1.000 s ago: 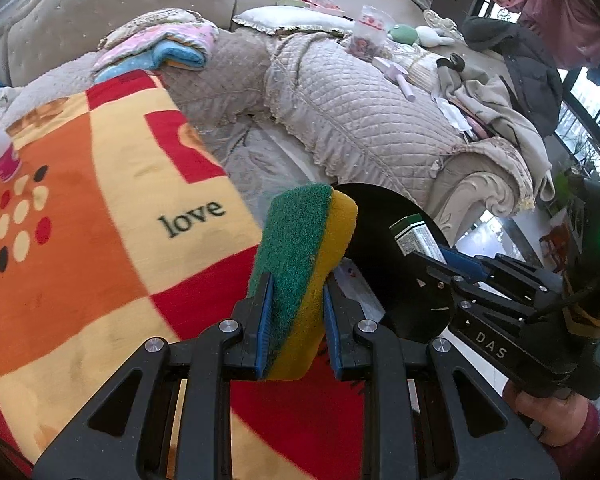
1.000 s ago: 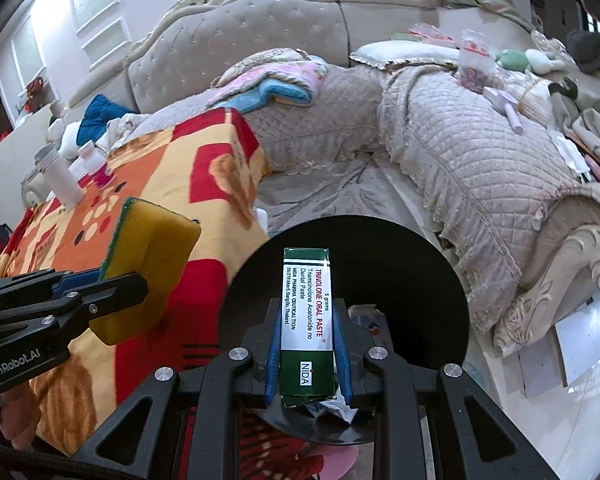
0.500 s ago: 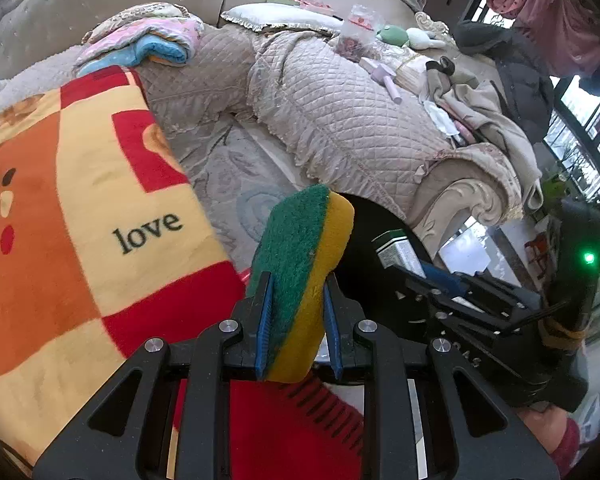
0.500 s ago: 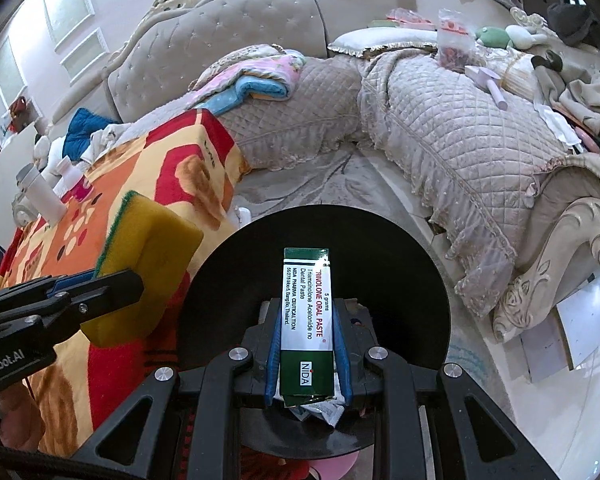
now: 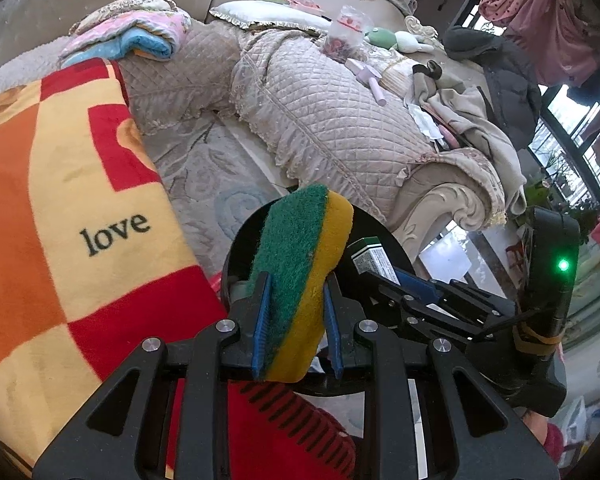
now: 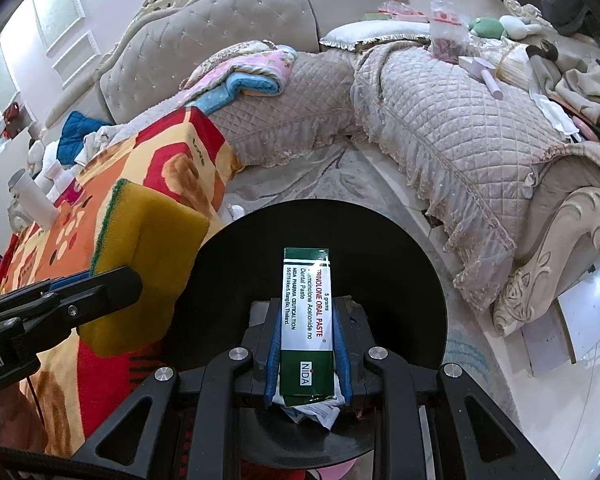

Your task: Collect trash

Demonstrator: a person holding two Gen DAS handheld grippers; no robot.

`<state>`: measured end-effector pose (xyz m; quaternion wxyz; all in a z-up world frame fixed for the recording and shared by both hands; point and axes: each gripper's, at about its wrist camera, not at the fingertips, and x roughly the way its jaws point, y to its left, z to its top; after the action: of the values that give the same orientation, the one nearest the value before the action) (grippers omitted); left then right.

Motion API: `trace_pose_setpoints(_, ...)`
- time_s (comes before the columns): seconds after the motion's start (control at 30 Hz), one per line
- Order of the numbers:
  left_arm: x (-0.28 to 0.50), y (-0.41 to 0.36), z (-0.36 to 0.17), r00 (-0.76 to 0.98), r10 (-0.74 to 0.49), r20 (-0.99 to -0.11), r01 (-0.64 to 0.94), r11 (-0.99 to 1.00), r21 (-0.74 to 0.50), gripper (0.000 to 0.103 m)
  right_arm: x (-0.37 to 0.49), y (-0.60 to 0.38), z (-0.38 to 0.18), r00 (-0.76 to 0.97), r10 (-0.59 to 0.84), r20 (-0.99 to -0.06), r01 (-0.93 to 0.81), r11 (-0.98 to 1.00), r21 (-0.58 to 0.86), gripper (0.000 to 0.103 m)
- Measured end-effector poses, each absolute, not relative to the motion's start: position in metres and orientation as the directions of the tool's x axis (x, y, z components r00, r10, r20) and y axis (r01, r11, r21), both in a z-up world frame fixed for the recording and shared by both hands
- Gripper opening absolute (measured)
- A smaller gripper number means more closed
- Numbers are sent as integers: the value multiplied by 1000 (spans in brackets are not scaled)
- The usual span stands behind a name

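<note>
My left gripper [image 5: 296, 320] is shut on a green and yellow sponge [image 5: 306, 264], which sticks up between the blue pads. My right gripper [image 6: 306, 340] is shut on a green and white oral paste box [image 6: 307, 312]. Both hang over a round black bin [image 6: 412, 272] on the floor; crumpled wrappers [image 6: 312, 410] lie at its bottom. From the right wrist view the sponge [image 6: 148, 248] sits just left of the bin's rim. From the left wrist view the box [image 5: 374, 260] and right gripper [image 5: 412, 284] sit to the right, over the bin [image 5: 240, 248].
A red, orange and yellow blanket [image 5: 60, 208] reading "love" covers a surface at left. A quilted beige sofa [image 5: 332, 120] with clothes, a plastic bag and toys curves behind. White bottles [image 6: 32, 200] stand on the blanket. A person's hand [image 5: 540, 428] holds the right gripper.
Both grippers have drifted toward the black bin and slightly down, which now fills more of the right wrist view. The sponge and the box stay gripped as before.
</note>
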<state>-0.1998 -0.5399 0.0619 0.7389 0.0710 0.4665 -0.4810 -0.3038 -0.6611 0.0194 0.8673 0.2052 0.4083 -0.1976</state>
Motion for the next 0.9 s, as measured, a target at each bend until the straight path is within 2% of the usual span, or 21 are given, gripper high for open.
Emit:
trace_pose_setpoints(0.1, -198, -539, 62, 93, -653, -751, 772, 524, -360, 27, -304, -662, 18, 580, -182, -794, 524, 830, 193, 23)
trace_pose_setpoints(0.13, -197, -538, 63, 92, -652, -753, 774, 523, -358, 32, -304, -662, 18, 579, -183, -795, 527, 828, 193, 25)
trace_pose_setpoints(0.17, -197, -538, 63, 92, -649, -755, 775, 523, -355, 35, -305, -663, 19, 580, -183, -794, 528, 827, 195, 32)
trace_pose_setpoints(0.2, -197, -536, 63, 92, -650, -755, 775, 523, -356, 45, -305, -663, 19, 583, -183, -792, 529, 825, 199, 39)
trace_pose_setpoints(0.23, -197, -535, 64, 89, -657, -749, 773, 520, -363, 54, -306, -662, 20, 587, -183, -789, 528, 825, 202, 41)
trace_pose_setpoints(0.3, -197, -534, 64, 95, -665, -740, 769, 521, -370, 61, -307, -661, 21, 589, -185, -787, 529, 824, 202, 42)
trace_pose_setpoints(0.63, -202, -515, 70, 234, -634, -737, 772, 582, -255, 63, -314, -648, 36, 601, -224, -767, 536, 825, 179, 43)
trace_pose_setpoints(0.8, -212, -505, 75, 333, -598, -729, 780, 609, -143, 63, -316, -633, 45, 607, -256, -753, 531, 835, 144, 44)
trace_pose_setpoints(0.9, -213, -494, 77, 345, -603, -719, 780, 611, -138, 63, -318, -625, 52, 619, -269, -737, 531, 835, 141, 50)
